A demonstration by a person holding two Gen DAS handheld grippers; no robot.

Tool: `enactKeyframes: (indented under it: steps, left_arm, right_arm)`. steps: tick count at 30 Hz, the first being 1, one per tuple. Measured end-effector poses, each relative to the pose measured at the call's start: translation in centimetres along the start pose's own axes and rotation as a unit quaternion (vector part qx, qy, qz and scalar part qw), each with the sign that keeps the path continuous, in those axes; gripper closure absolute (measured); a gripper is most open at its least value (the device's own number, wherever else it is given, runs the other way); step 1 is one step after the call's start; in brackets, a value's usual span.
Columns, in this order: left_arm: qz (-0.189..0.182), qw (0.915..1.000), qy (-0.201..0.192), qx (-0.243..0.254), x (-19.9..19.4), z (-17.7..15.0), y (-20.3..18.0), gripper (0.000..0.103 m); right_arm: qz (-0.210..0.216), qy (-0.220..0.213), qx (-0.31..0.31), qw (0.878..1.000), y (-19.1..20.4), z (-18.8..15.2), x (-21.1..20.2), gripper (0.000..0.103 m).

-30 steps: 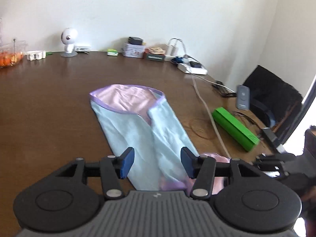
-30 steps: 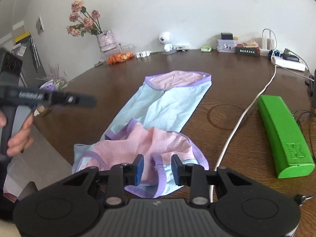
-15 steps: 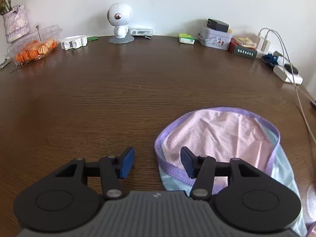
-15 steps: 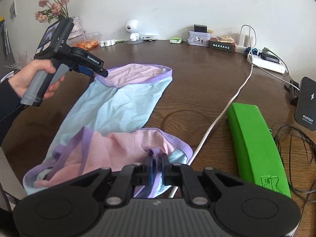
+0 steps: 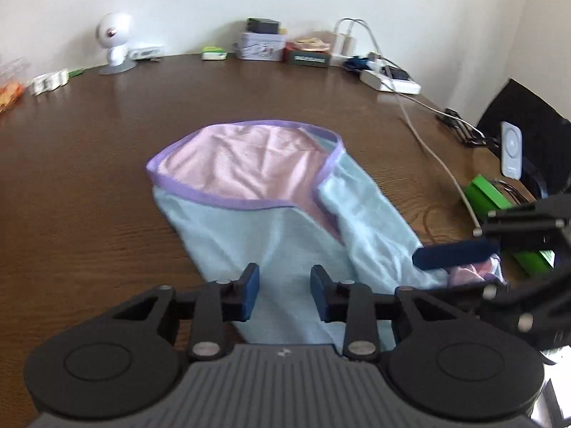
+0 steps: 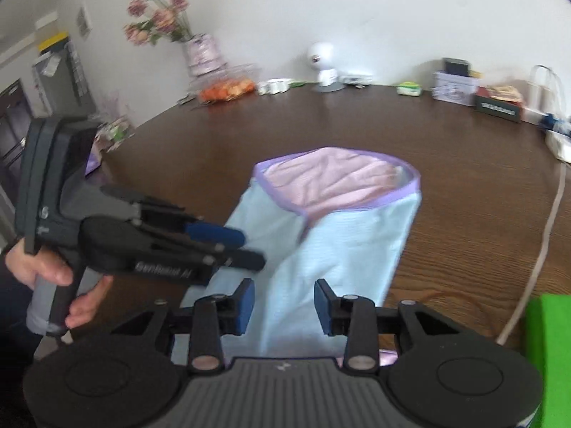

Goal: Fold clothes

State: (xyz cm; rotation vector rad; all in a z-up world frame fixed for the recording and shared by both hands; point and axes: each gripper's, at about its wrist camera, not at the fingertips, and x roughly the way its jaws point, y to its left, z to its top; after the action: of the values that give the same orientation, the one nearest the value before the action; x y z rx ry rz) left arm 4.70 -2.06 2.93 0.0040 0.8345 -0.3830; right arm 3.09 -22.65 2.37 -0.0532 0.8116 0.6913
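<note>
Both tongs hover over the blue-pink garment (image 5: 285, 214): left tongs (image 5: 284, 291) closing on nothing, right tongs (image 6: 284, 307) reopening at 6 o'clock, having released the fold.

Garment (image 5: 271, 214) flat mid-table (image 5: 89, 178). Camera (image 5: 114, 41), tin (image 5: 262, 44), power strip (image 5: 390, 82) behind garment along far edge. Cable (image 5: 439, 167) and box (image 5: 499, 210) right of garment. Vase (image 6: 205, 55) far left of garment.

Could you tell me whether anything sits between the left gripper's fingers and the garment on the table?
Nothing visible does. The left gripper hangs right over the light blue garment, jaws closing with only cloth below the gap. The right gripper is off to the side.
</note>
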Motion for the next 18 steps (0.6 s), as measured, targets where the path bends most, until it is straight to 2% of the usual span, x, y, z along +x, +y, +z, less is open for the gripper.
enactKeyframes:
  steps: [2,3,4,5,7,9,13,14,15,16,17,18]
  left_arm:
    - [0.002,0.9999,-0.007,0.013,-0.3,-0.2,0.6,0.084]
    - [0.008,0.9994,-0.017,0.028,-0.2,-0.2,0.9,0.086]
    - [0.017,0.9986,-0.028,0.041,-0.1,-0.3,0.8,0.088]
    - [0.024,0.9976,-0.037,0.053,0.1,-0.2,0.8,0.089]
    - [0.039,0.9963,-0.046,0.06,0.9,0.7,1.3,0.093]
    - [0.05,0.9965,-0.048,0.046,2.3,2.3,2.7,0.094]
    - [0.079,0.9954,-0.055,-0.008,2.8,5.6,4.9,0.095]
    - [0.086,0.9944,-0.057,-0.022,2.9,6.4,5.4,0.093]
    - [0.079,0.9944,-0.059,-0.04,2.3,6.8,5.4,0.092]
    - [0.053,0.9954,-0.058,-0.055,1.2,6.7,4.8,0.087]
    - [0.028,0.9971,-0.052,-0.048,0.3,6.1,3.5,0.071]
    - [0.007,0.9987,-0.044,-0.027,-0.4,5.3,1.9,0.062]
  right_arm:
    - [-0.01,0.028,-0.027,0.999,1.7,-0.4,2.0,0.07]
    - [-0.023,0.031,-0.037,0.999,2.2,-0.6,2.6,0.078]
    - [-0.045,0.022,-0.054,0.997,2.6,-0.7,2.7,0.098]
    - [-0.06,0.021,-0.059,0.996,2.5,-0.6,2.7,0.101]
    - [-0.075,0.002,-0.028,0.997,1.1,-0.2,2.2,0.102]
    - [-0.099,-0.023,0.016,0.995,-1.1,0.1,1.2,0.103]
    - [-0.148,-0.072,0.11,0.98,-5.7,0.3,-0.8,0.103]
    - [-0.161,-0.08,0.129,0.975,-6.6,0.1,-1.1,0.103]
    - [-0.173,-0.086,0.145,0.97,-7.4,-0.1,-1.6,0.101]
    - [-0.171,-0.092,0.148,0.97,-7.6,-0.4,-2.1,0.096]
    - [-0.169,-0.097,0.152,0.969,-7.8,-0.6,-2.7,0.095]
    - [-0.166,-0.102,0.155,0.968,-8.0,-0.8,-3.2,0.095]
